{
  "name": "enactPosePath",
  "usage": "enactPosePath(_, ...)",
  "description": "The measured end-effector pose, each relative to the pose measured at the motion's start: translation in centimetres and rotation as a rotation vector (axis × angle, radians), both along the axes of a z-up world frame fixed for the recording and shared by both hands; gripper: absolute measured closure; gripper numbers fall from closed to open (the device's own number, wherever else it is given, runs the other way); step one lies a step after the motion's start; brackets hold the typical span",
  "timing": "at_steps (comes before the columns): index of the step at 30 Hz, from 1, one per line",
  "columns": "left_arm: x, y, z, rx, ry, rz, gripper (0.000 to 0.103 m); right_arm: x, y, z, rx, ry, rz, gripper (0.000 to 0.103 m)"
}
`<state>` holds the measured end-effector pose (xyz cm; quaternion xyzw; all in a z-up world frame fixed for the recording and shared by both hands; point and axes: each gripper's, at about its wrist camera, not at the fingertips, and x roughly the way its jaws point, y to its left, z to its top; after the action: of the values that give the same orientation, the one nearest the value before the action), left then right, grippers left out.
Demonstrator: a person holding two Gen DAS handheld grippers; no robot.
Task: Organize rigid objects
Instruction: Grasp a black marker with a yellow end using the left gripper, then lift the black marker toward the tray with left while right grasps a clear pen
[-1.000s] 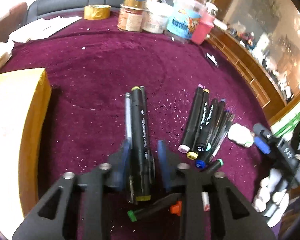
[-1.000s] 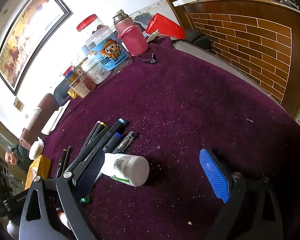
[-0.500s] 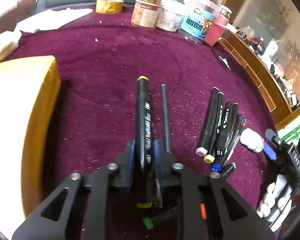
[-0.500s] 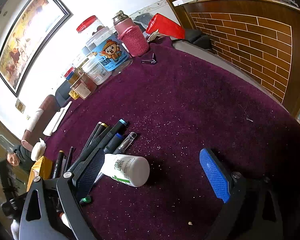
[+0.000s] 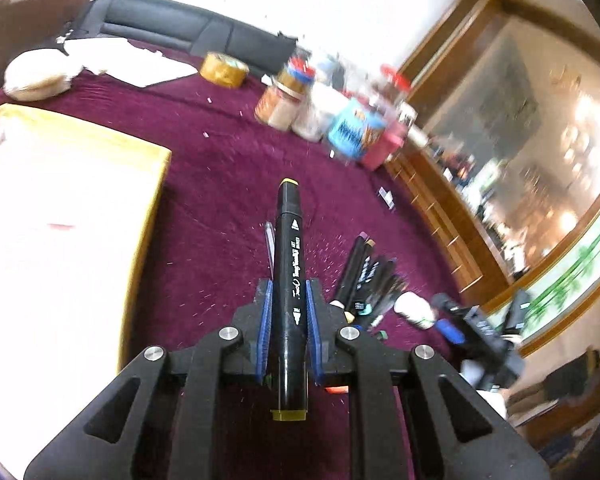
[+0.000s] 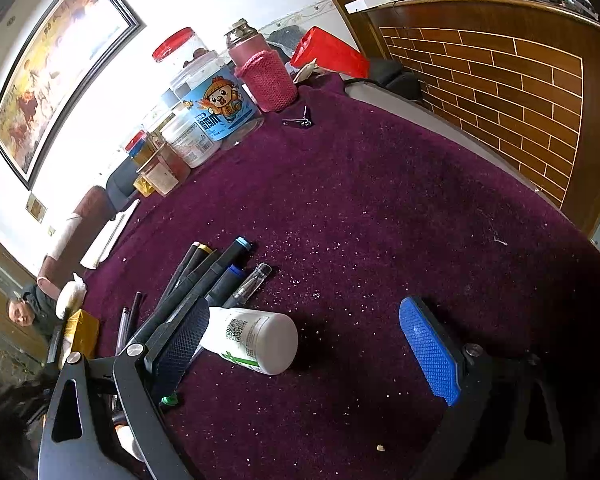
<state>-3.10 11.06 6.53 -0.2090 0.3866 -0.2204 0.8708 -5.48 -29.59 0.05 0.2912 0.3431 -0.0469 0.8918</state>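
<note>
Covering the bench (image 6: 380,208) is purple cloth; left gripper (image 5: 287,304) clenches a black marker (image 5: 290,280), right gripper (image 6: 300,332) gapes empty beside a brick-pattern wall (image 6: 500,80).

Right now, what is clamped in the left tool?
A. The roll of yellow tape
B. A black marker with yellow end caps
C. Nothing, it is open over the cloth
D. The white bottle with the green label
B: in the left wrist view the blue pads of the left tool press on both sides of the black marker, whose yellow caps show at each end.
</note>
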Motion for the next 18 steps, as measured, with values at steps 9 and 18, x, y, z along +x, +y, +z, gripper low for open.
enactPosePath(9, -3.3, 5.5, 0.5, -0.099, -0.041, 0.071, 0.09, -0.3, 4.5, 5.0, -0.105, 0.005, 0.088, 0.022)
enactPosePath(18, -4.7, 8.9, -0.8, -0.168, -0.023, 0.106, 0.09, 6.2, 21.1, 6.3, -0.207, 0.074, 0.589, 0.038)
